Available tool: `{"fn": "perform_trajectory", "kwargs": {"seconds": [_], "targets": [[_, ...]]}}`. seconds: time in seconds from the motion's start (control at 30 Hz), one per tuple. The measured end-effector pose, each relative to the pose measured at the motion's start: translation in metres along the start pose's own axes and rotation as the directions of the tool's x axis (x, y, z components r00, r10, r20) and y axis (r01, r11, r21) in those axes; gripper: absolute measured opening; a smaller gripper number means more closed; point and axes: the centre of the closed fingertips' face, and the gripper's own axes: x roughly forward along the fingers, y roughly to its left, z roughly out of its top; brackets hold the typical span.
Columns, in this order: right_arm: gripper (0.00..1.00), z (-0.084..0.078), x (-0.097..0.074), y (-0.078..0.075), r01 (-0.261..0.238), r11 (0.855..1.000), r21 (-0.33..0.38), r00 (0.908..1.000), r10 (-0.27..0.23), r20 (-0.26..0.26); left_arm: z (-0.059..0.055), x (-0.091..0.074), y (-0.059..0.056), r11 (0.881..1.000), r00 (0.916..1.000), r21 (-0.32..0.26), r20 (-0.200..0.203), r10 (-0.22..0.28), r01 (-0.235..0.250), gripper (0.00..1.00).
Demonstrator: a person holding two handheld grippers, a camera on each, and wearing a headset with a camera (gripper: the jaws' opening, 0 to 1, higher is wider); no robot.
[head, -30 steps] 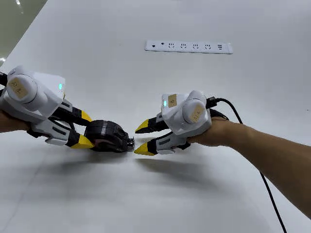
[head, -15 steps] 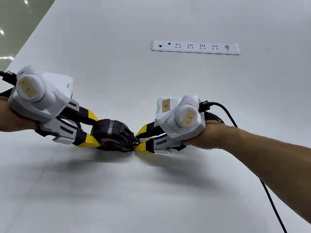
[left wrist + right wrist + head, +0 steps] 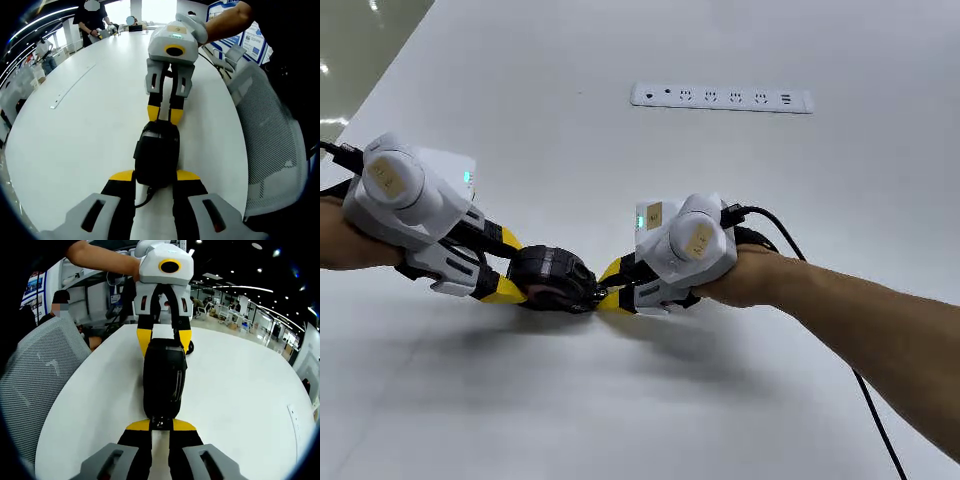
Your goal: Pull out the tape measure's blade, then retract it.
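Note:
A black tape measure (image 3: 552, 277) rests on the white table (image 3: 620, 400), and my left gripper (image 3: 516, 268) is shut on its body from the left. In the left gripper view the case (image 3: 157, 152) sits between my yellow fingertips (image 3: 122, 175). My right gripper (image 3: 610, 287) meets the case's front from the right, jaws closed together on the blade's end hook (image 3: 160, 422). The right gripper view has the case (image 3: 165, 375) just beyond my right gripper (image 3: 160, 426), with the left gripper (image 3: 164, 340) clamping its far end. No blade length shows outside the case.
A white power strip (image 3: 722, 98) lies at the far side of the table. A black cable (image 3: 790, 225) trails from the right gripper along the person's forearm. A grey mesh chair (image 3: 270, 125) stands beside the table edge. People stand far off.
My right gripper, open and a little apart from the tape measure a second ago, has moved left to the case's front and closed its jaws. The left gripper keeps its hold.

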Motion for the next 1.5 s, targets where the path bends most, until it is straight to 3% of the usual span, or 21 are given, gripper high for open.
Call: {"fn": "perform_trajectory", "kwargs": {"seconds": [1.1, 1.5], "targets": [[0.08, -0.01, -0.01, 0.001, -0.012, 1.0, -0.004, 0.9989, 0.012, -0.044, -0.002, 0.001, 0.0, 1.0, 0.9916, 0.028, -0.129, -0.006, 0.01, 0.21], [0.08, -0.018, -0.018, 0.001, -0.008, 1.0, 0.0, 0.9986, 0.008, -0.052, -0.003, 0.002, 0.0, 0.999, 0.9886, 0.028, -0.15, -0.011, 0.016, 0.21]]}}
